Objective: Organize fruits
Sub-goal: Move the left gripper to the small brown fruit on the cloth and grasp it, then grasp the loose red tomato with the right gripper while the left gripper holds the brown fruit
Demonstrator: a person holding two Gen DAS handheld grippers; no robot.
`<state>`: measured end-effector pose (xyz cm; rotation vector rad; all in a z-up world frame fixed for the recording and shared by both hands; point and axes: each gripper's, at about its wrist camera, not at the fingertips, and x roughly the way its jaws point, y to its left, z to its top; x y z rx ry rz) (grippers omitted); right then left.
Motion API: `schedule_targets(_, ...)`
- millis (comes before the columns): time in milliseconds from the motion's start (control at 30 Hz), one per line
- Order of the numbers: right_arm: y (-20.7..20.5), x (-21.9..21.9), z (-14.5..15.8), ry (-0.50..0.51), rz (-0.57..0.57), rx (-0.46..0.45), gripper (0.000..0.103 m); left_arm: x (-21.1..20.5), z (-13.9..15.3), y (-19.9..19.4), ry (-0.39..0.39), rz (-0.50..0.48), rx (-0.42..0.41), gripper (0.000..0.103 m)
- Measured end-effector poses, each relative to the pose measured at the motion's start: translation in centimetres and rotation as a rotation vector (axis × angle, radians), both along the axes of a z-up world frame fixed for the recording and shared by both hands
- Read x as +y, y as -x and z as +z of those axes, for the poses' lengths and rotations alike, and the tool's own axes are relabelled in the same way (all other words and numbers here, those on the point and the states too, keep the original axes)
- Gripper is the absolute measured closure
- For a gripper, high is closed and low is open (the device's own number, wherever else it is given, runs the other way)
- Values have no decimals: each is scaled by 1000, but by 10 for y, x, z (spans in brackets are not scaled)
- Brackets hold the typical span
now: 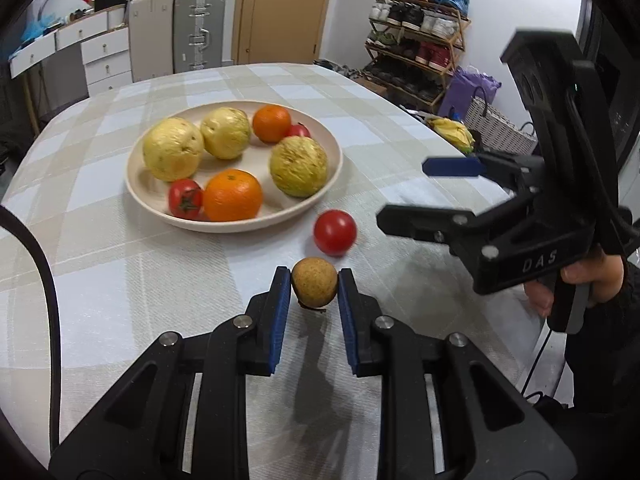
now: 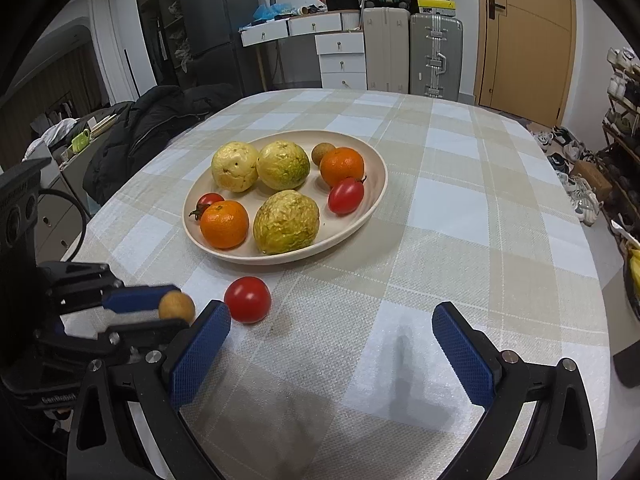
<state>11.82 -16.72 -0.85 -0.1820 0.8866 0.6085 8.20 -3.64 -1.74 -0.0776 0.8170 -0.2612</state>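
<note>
While your left gripper (image 1: 314,290) is clamping the longan (image 1: 314,288) (bound for the plate (image 1: 160,216)), your right gripper (image 2: 332,344) is waiting, jaws apart. The tomato (image 1: 335,232) is lying loose beside it.

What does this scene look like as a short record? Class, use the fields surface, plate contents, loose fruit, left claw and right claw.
surface: table with checked cloth
plate contents: plate holds three yellow-green fruits, two oranges, two tomatoes, one small brown fruit
loose fruit: tomato on the cloth beside the plate
left claw: left claw shut on small brown fruit
right claw: right claw open, holding nothing
</note>
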Motion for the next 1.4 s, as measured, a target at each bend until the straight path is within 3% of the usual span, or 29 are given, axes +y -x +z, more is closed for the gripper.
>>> schedule_targets(467, 12, 27, -11, 12, 80, 25, 3, 26, 17, 4, 2, 79, -44, 82)
schedule_targets(600, 15, 36, -14, -6, 122, 42, 28, 27, 17, 4, 0, 86, -48, 82)
schedule_targets(1100, 13, 46, -18, -38, 135, 65, 45, 32, 19, 4, -1, 104, -55, 82)
schedule_targets(1400, 14, 52, -19, -21, 140, 62, 71, 33, 18, 4, 1, 105, -54, 82)
